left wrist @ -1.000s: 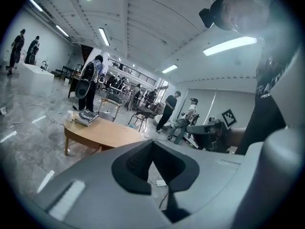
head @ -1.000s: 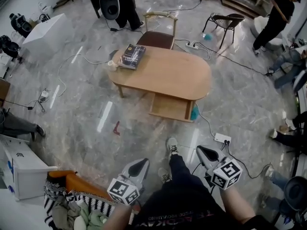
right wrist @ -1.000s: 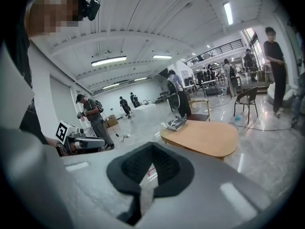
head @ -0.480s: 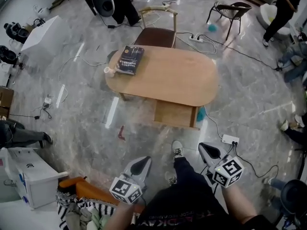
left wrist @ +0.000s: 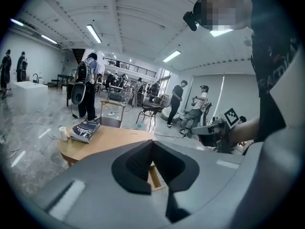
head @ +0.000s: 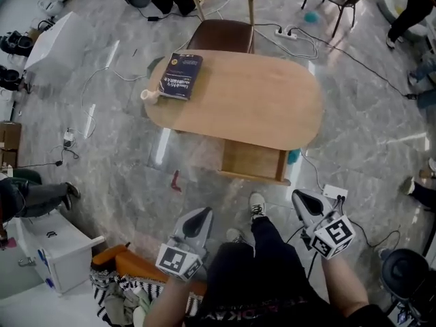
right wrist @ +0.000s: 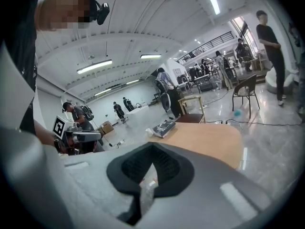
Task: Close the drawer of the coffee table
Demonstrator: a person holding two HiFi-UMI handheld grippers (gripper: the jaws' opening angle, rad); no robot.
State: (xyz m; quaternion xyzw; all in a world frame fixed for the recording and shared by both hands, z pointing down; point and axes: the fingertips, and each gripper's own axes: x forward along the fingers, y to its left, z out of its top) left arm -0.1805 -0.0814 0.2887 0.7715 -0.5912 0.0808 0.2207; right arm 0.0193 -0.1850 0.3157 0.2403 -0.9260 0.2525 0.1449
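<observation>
fingers of your left gripper (head: 201, 214) are clenched tip to tip on nothing, and those of your right gripper (head: 298, 197) are clenched the same way, empty. count one oval light-wood bench (head: 272, 101) and one open wooden drawer (head: 253, 161) jutting from its near long edge, right of middle. one dark blue book (head: 181, 76) and one small white cup (head: 149, 95) sit at the bench's left end, the cup right at the rim. one wooden chair with a brown seat (head: 221, 34) stands at the far side. both grippers hang well short of the drawer front, either side of your legs. grey marble floor (head: 204, 162) lies open between; your white shoe (head: 257, 205) stands there, and a white power strip (head: 334, 192) lies just beside the right gripper.
</observation>
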